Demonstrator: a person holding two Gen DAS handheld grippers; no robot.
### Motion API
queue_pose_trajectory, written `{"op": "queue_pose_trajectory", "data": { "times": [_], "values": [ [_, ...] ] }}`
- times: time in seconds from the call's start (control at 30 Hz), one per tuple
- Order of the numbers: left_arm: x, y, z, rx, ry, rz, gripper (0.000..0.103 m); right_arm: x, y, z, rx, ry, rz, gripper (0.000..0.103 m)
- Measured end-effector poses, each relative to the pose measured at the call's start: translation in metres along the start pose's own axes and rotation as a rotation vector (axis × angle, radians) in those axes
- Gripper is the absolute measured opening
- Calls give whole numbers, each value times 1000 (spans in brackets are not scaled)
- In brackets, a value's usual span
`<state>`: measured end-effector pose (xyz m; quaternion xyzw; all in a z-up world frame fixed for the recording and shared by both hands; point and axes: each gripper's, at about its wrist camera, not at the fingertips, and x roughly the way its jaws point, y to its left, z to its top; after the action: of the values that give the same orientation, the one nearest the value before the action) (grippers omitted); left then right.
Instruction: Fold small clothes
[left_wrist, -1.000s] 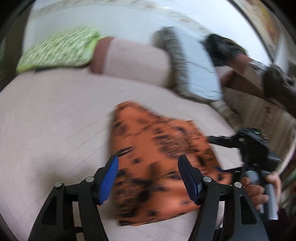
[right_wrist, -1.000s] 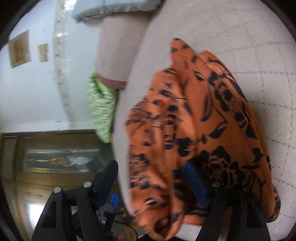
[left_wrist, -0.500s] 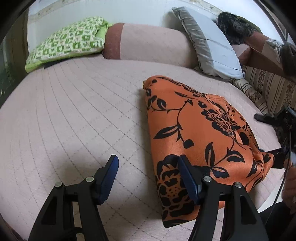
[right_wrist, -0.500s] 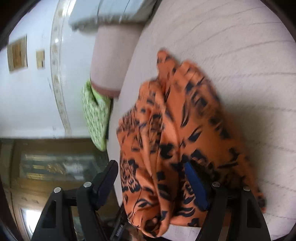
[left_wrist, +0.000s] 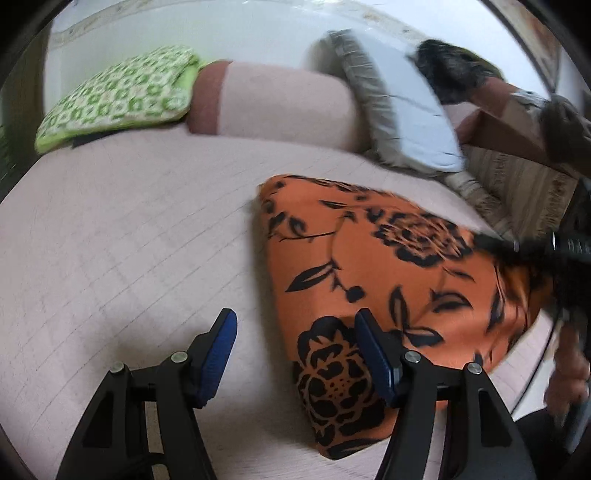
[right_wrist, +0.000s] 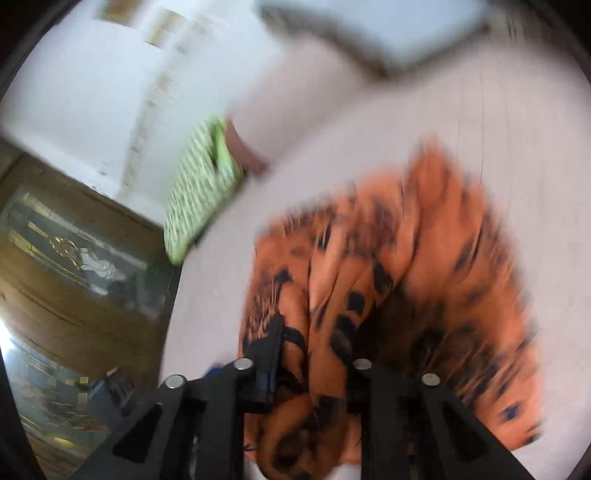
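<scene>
Right tongs (right_wrist: 314, 354) now clenched on orange garment (left_wrist: 369, 266), lifted and rolled, left tongs (left_wrist: 295, 354) angled down, released.

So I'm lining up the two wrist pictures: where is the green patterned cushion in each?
Left wrist view: the green patterned cushion lies at upper left, at the far edge of the bed, against the pink bolster.
Right wrist view: the cushion is left of centre, blurred and seen edge-on, above the orange floral garment.
Shared landmark: the pink bolster, touching the cushion in both views.
</scene>
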<state>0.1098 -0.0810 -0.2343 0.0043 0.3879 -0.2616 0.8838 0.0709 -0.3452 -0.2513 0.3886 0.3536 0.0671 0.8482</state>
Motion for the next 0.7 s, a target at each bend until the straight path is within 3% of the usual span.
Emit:
{"op": "queue_pose_trajectory", "data": {
  "times": [0.07, 0.1, 0.23, 0.3, 0.37, 0.43, 0.47, 0.5, 0.57, 0.7],
  "values": [
    [4, -12, -2, 47, 5, 5, 67, -25, -2, 7, -31, -97, -50, 6],
    [8, -18, -3, 73, 18, 10, 67, -31, -9, 9, -22, -104, -74, 6],
    [27, -23, -9, 72, 105, -8, 68, -15, -52, 6, 94, 37, -173, 6],
    [30, -21, -10, 44, 122, -26, 68, -3, -77, 0, 215, 186, -105, 11],
    [30, -17, -7, 23, 131, -42, 69, 5, -88, 2, 327, 209, -20, 11],
    [32, -15, -7, 10, 135, -49, 69, -1, -93, 7, 369, 173, 47, 14],
    [32, -14, -7, 11, 134, -49, 69, -3, -92, 12, 375, 145, 72, 24],
    [30, -16, -8, 20, 131, -47, 69, -2, -92, 15, 374, 138, 83, 47],
    [29, -18, -9, 40, 122, -39, 69, 8, -92, 23, 375, 135, 88, 78],
    [28, -24, -10, 66, 113, -38, 69, 41, -86, 26, 361, 166, 27, 78]
  ]
}}
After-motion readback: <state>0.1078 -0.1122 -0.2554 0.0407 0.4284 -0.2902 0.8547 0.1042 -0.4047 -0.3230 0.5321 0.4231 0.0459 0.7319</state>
